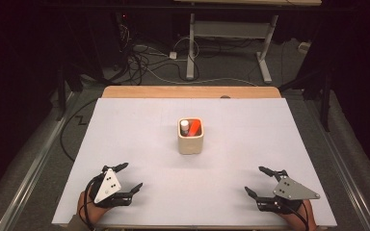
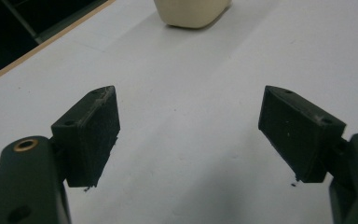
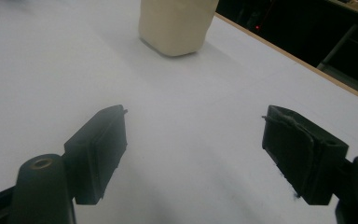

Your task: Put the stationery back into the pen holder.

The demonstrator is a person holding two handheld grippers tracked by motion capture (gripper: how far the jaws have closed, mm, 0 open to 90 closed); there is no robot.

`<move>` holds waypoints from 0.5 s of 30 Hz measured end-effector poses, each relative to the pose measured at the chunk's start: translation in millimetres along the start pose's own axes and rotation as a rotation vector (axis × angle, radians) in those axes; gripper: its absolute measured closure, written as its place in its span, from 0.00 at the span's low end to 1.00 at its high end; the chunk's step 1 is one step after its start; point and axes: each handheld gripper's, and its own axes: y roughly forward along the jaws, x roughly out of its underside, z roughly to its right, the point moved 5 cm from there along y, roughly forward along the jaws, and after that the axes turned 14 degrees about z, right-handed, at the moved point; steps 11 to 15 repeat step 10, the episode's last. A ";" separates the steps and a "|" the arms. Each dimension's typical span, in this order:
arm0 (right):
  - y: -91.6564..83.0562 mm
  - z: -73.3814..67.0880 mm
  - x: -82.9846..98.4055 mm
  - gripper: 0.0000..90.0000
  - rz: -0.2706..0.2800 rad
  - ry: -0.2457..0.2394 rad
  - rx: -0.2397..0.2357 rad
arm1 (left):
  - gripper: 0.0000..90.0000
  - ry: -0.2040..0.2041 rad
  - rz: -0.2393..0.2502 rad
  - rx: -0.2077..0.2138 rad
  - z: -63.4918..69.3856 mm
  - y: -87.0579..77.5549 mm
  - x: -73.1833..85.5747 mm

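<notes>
One cup (image 1: 191, 142), two markers (image 1: 194, 129) inside.

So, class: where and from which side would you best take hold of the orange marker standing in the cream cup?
Grip the orange marker by its upper end, coming down from above. It leans inside the cream cup beside a white-capped item, and the cup's walls block any side approach. Both the left gripper and right gripper are open and empty.
</notes>
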 end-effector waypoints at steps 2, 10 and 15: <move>-0.4 0.7 -0.7 0.25 0.012 0.001 0.000 | 0.22 0.006 -0.004 0.002 0.9 0.9 0.1; -2.4 1.9 -1.9 0.24 0.026 0.008 0.022 | 0.22 0.008 0.003 0.001 2.1 1.2 -2.1; -2.4 1.9 -1.9 0.24 0.026 0.008 0.022 | 0.22 0.008 0.003 0.001 2.1 1.2 -2.1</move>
